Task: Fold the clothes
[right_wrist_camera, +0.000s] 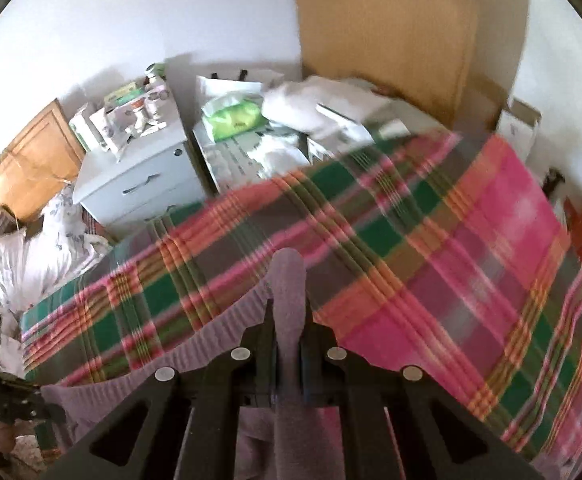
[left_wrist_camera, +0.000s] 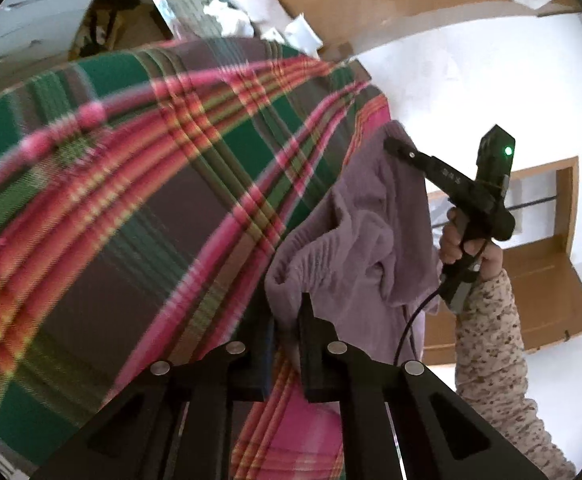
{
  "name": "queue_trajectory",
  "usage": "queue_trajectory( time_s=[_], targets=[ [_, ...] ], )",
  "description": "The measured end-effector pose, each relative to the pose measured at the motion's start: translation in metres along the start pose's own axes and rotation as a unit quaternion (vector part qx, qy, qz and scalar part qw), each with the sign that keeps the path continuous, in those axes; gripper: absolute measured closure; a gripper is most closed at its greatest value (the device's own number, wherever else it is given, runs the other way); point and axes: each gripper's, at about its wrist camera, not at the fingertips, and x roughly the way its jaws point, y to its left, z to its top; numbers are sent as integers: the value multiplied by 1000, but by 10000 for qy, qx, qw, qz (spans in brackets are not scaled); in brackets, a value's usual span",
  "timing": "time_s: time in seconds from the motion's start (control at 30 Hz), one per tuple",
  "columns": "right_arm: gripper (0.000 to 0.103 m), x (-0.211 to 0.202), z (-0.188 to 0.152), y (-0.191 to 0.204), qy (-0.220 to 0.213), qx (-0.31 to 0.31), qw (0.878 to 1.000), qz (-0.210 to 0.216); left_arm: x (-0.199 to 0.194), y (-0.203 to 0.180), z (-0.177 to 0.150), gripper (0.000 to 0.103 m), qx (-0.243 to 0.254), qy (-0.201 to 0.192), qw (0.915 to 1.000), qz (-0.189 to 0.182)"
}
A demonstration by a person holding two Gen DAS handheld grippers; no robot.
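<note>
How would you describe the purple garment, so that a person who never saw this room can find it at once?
Start from the bed covered by the large plaid blanket in green, pink and brown. At its near edge hangs the purple garment, held up between the left hand-held gripper and the right hand-held gripper. It is the only plain mauve, fuzzy cloth; everything around it is checked or white.

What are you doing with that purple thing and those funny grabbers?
A person is holding a purple garment up in the air with two hand-held grippers. The left gripper pinches one part of it, and the right gripper pinches another, so the cloth hangs between them. Below is a bed with a bright plaid blanket. The garment is not folded yet; it is just lifted over the bed.
</note>
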Motion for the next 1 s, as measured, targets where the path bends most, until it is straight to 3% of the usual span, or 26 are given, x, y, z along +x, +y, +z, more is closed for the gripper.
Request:
queue_trajectory(
  time_s=[0.23, 0.47, 0.63, 0.87, 1.0],
  targets=[
    [95, 37, 41, 53, -22, -874, 9961, -89, -27, 20, 0, 93, -147, -356, 9991, 162],
    [95, 84, 42, 73, 345, -1335, 9898, -370, -29, 31, 6, 94, -256, -396, 9983, 330],
    [95, 77, 48, 67, 23, -901, 9959, -13, -36, 28, 5, 94, -236, -504, 9975, 442],
    [91, 95, 46, 67, 115, -753, 9968, -249, -32, 27, 5, 94, -301, -491, 9974, 427],
    [75, 77, 47, 55, 35, -281, 9994, -198, -32, 25, 6, 92, -286, -437, 9977, 430]
  ],
)
